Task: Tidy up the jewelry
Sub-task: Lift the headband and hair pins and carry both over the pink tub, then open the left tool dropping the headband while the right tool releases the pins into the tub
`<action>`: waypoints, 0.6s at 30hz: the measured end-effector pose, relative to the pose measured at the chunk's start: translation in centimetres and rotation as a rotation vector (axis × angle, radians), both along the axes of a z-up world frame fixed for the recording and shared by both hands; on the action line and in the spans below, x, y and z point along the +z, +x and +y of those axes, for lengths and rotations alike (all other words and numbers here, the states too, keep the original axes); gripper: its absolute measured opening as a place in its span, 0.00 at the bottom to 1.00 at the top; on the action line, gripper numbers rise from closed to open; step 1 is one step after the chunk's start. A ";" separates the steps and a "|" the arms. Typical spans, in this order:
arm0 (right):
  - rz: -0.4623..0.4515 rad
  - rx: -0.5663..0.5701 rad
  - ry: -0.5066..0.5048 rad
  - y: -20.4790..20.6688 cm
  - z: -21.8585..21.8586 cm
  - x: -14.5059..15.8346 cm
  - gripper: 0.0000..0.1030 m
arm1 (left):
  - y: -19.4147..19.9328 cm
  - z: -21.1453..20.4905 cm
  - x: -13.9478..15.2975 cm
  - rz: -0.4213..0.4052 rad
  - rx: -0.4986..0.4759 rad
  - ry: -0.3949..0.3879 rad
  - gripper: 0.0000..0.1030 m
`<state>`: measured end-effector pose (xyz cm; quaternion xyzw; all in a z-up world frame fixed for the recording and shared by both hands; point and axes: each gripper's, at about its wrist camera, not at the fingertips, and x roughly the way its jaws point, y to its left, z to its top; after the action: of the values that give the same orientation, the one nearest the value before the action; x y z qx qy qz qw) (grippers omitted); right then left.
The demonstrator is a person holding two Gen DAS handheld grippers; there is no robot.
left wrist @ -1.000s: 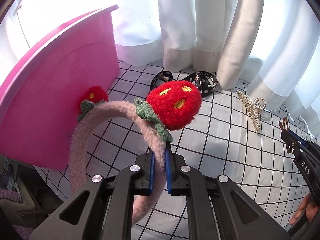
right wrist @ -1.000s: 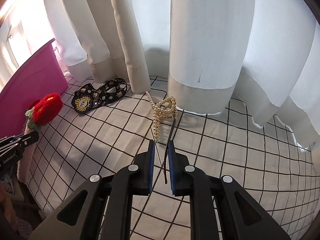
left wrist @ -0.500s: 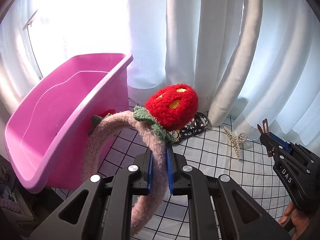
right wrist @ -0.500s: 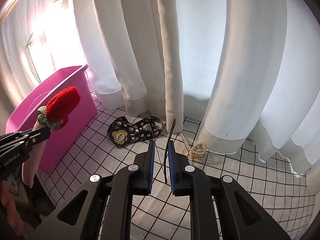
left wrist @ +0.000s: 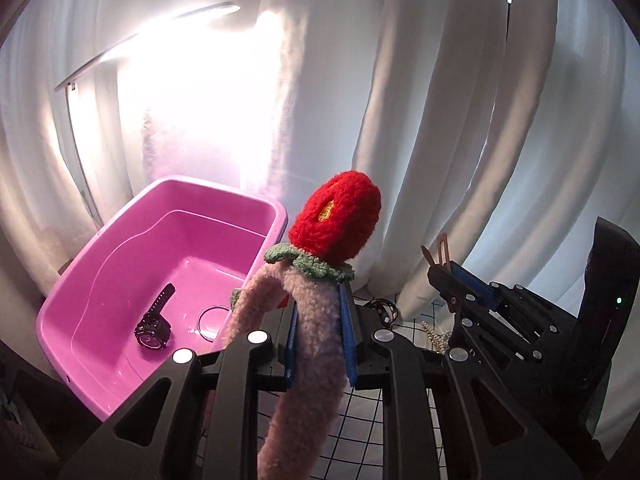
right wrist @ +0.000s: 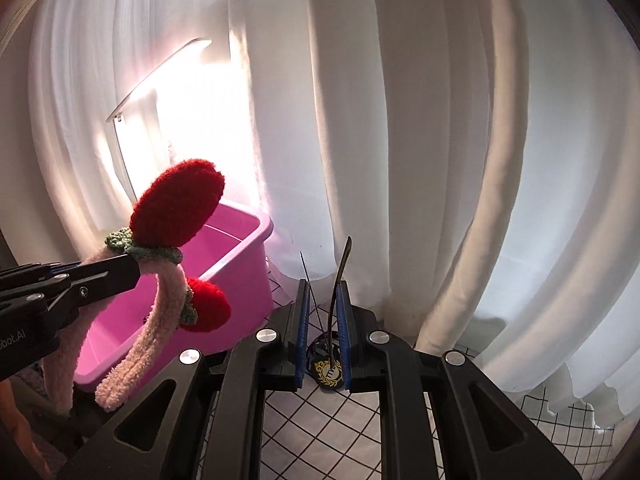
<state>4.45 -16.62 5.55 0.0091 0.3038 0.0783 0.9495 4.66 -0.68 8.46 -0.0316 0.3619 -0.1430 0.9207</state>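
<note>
Headband [left wrist: 316,344], a fuzzy pink band with red plush strawberries [left wrist: 336,220] on green leaf collars, sits between the blue pads of the left gripper [left wrist: 320,340], held up in the air just right of the pink tub [left wrist: 276,216] and near its right rim. Those jaws are opening, with the band between them and the pads seemingly only just touching its fuzz, so the hold looks loose. The band's long curve runs from the near edge of the left wrist view up and away, then arches left toward the tub, with the second strawberry hanging on the tub side in the right wrist view [right wrist: 208,304]. The tub's open inside lies left of and below the gripper, so I judge the coming move to be a short carry left over the rim before letting go; released where it hangs, the band might catch on the rim or drop outside. A black watch [left wrist: 154,326] and a thin ring-shaped bangle [left wrist: 212,318] already lie on the tub floor. The right gripper [right wrist: 323,332] is pressed together on a thin dark hair clip [right wrist: 340,280] that stands up between its pads, farther right of the tub than the left one. Below it on the checked cloth [right wrist: 280,440] lies a black studded band with a gold crest [right wrist: 330,372], and a pearl clip [left wrist: 438,338] shows beside it, with white curtains [right wrist: 400,120] behind.
</note>
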 end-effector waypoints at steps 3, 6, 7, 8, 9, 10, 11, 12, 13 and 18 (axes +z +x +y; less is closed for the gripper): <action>-0.010 0.027 0.018 1.2 1.7 1.2 0.13 | 0.3 1.2 1.7 -0.022 -0.002 -0.018 0.17; -0.012 0.053 0.024 2.5 3.5 1.9 0.13 | 1.2 2.6 2.8 -0.025 0.006 -0.037 0.14; -0.012 0.065 0.024 3.0 4.5 2.3 0.13 | 1.7 3.2 3.0 -0.027 0.020 -0.034 0.14; -0.013 0.079 0.024 3.5 5.3 2.4 0.13 | 2.2 4.1 3.3 -0.029 0.037 -0.028 0.14; -0.014 0.094 0.026 4.0 6.2 2.6 0.13 | 2.8 5.0 3.3 -0.022 0.050 -0.028 0.14; -0.009 0.111 0.027 4.5 7.1 2.7 0.13 | 3.5 5.9 3.1 -0.008 0.061 -0.029 0.14; -0.003 0.128 0.028 5.0 8.1 2.7 0.13 | 4.2 6.8 2.7 0.007 0.075 -0.025 0.14; 0.007 0.146 0.029 5.5 9.0 2.6 0.13 | 4.7 7.7 2.3 0.020 0.090 -0.017 0.14; 0.018 0.161 0.030 6.1 10.0 2.4 0.13 | 5.3 8.6 1.8 0.033 0.106 -0.007 0.14; 0.094 0.230 0.018 8.5 14.3 0.5 0.13 | 7.7 12.7 -1.8 0.119 0.179 0.043 0.14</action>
<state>12.98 -2.34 6.06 -0.0136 0.3464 0.1890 0.9188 12.32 12.03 6.63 -0.0526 0.4147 -0.0506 0.9070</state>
